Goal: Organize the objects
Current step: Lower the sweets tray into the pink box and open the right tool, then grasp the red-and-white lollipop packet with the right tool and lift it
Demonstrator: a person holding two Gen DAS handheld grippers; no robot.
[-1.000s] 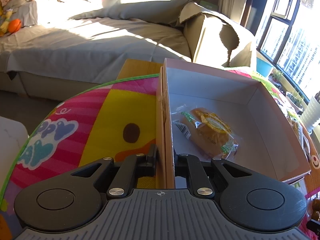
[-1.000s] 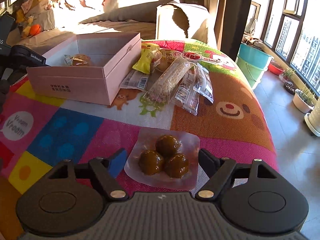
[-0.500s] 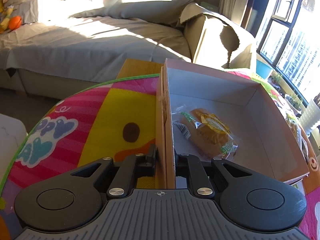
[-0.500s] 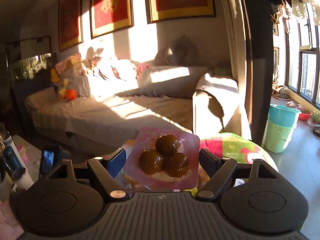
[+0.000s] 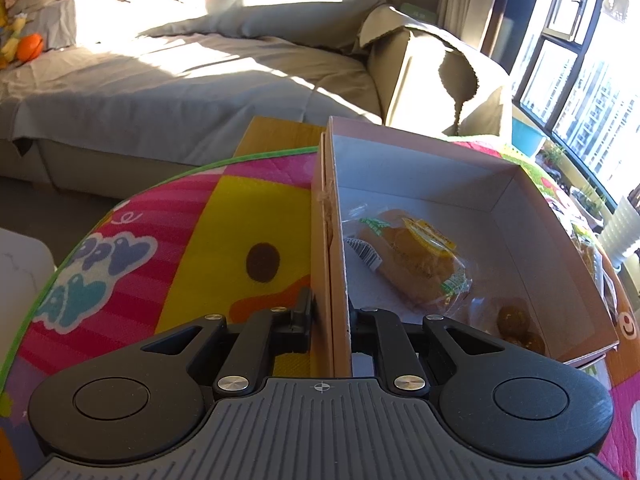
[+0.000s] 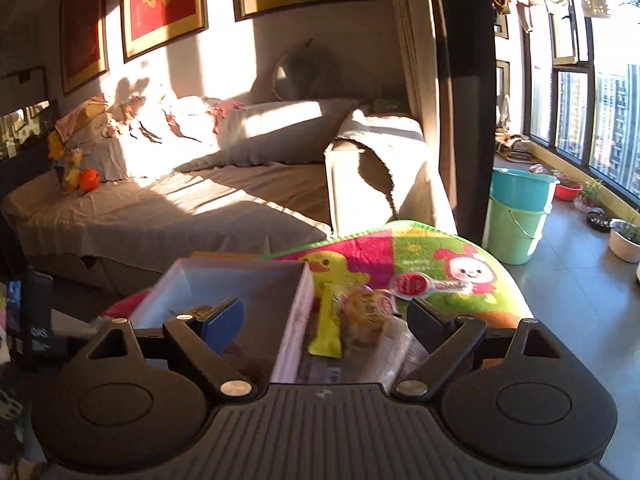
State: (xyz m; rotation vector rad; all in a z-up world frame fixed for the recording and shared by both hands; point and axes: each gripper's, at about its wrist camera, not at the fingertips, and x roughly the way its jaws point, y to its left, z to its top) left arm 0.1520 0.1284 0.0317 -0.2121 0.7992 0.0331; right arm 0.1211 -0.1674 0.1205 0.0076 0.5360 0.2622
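Note:
My left gripper (image 5: 330, 312) is shut on the near left wall of the open pink box (image 5: 440, 148), one finger outside and one inside. Inside the box lie a wrapped bread roll (image 5: 412, 264) and, near the front right corner, a clear pack of brown balls (image 5: 518, 326). My right gripper (image 6: 324, 316) hovers above the right wall of the box (image 6: 294, 332); its jaws are opening and nothing is between them. Beside the box lies a pile of snack packets (image 6: 360, 320), among them a yellow one (image 6: 328, 328).
The box stands on a colourful cartoon mat (image 5: 180, 240) over a round table. A grey-covered sofa (image 5: 200, 80) is behind it. Two stacked buckets (image 6: 516, 216) and plant pots (image 6: 624, 240) stand on the floor by the window at the right.
The right gripper rose with the pack of brown balls and swung over the box. Its jaws widened and the pack left them; it now lies inside the box. The left gripper stayed put.

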